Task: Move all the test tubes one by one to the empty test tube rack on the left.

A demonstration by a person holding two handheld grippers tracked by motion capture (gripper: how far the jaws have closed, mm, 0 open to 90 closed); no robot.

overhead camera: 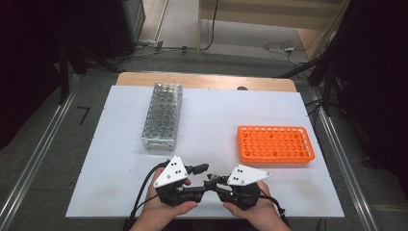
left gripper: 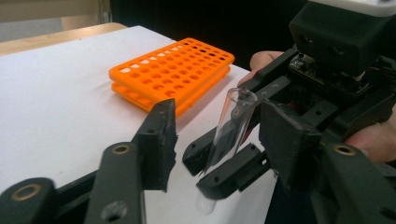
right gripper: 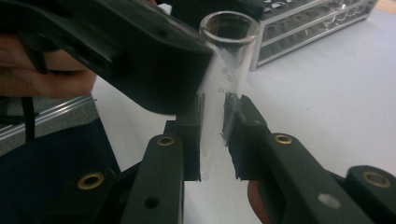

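The right gripper clamps a clear glass test tube low on its body, both pads pressed against the glass; in the right gripper view the tube stands almost upright with its open rim at 12 o'clock. In the left gripper view the same tube leans between the left gripper's jaws, which stand partly apart on either side of it; neither pad appears to touch the glass, though the near edge is hard to read. The tube's rounded bottom hangs just over the near edge of the white table.

From the high view the two grippers meet nose to nose at 6 o'clock on the table, the left gripper at the left and the right gripper just beside it, each held in a hand at the near edge. The orange rack lies flat at about 3 o'clock from the table's middle, well apart from the grippers. The metal rack stands at about 10 o'clock, reaching toward the far edge
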